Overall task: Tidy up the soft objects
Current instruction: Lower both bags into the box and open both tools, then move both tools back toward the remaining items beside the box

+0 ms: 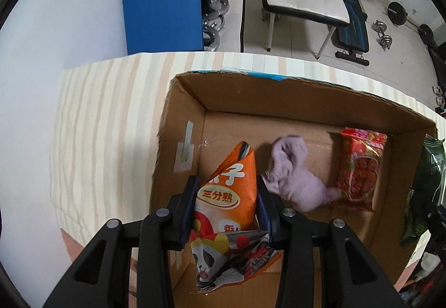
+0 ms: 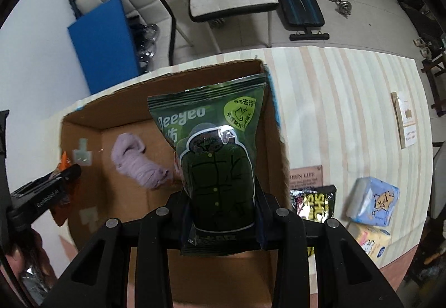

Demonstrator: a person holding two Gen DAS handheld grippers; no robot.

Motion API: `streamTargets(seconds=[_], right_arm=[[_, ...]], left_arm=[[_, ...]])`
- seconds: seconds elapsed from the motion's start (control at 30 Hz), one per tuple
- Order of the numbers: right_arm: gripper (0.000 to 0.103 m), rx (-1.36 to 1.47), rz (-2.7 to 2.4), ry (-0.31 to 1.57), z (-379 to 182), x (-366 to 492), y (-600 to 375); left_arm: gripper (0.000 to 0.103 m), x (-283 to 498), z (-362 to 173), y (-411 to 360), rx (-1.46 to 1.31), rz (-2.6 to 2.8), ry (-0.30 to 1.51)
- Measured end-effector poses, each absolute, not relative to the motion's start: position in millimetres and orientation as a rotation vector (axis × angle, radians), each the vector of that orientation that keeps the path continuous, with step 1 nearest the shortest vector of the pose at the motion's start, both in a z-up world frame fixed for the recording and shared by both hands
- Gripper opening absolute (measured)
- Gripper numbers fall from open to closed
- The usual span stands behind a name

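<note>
One box (image 1: 278,102) on the striped bench (image 1: 97,127), and two things already lie inside — a purple cloth (image 1: 295,182) and a red packet (image 1: 359,168). The left gripper (image 1: 227,213) comes in over the near-left corner, fingers clenched on an orange bag (image 1: 228,196). The right gripper (image 2: 221,217) hangs over the box's right side — grasping a green bag (image 2: 214,146). Outside on the bench: a black-yellow packet (image 2: 315,205) and two tissue packs (image 2: 373,200).
</note>
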State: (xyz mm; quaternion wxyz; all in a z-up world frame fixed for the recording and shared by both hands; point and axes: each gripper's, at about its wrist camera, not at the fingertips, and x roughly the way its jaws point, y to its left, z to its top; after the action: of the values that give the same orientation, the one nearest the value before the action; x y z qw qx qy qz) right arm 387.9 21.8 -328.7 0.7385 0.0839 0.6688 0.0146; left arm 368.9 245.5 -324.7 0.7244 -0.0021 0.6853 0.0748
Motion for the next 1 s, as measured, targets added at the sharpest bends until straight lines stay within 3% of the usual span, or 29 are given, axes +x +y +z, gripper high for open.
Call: streamTargets(seconds=[0.27, 0.3, 0.33, 0.4, 0.57, 0.7, 1.0], right_arm=[[0.04, 0.134, -0.038, 1.52, -357.6, 407.1, 31.4], [0.048, 0.133, -0.042, 1.527, -360.6, 409.4, 32.0], [0.064, 0.131, -0.048, 1.525, -362.1, 410.0, 32.7], [0.079, 0.141, -0.034, 1.516, -361.2, 408.9, 33.6], [0.094, 0.123, -0.023, 1.502, -353.8, 404.2, 39.8], [0.103, 0.124, -0.015, 1.493, -347.4, 397.9, 41.9], [0.103, 0.06, 0.026, 1.48, -336.1, 365.8, 51.3]], left_arm=[[0.043, 386.8, -344.3, 247.8, -0.022, 0.156, 1.569], [0.044, 388.5, -344.0, 249.3, -0.039, 0.155, 1.563], [0.049, 389.7, -343.1, 250.3, -0.049, 0.152, 1.557], [0.065, 390.5, -340.5, 252.4, -0.05, 0.156, 1.541], [0.093, 387.9, -331.0, 250.5, -0.031, 0.133, 1.496], [0.096, 378.7, -326.5, 246.8, -0.004, 0.123, 1.492], [0.096, 333.3, -308.0, 239.2, 0.005, 0.117, 1.42]])
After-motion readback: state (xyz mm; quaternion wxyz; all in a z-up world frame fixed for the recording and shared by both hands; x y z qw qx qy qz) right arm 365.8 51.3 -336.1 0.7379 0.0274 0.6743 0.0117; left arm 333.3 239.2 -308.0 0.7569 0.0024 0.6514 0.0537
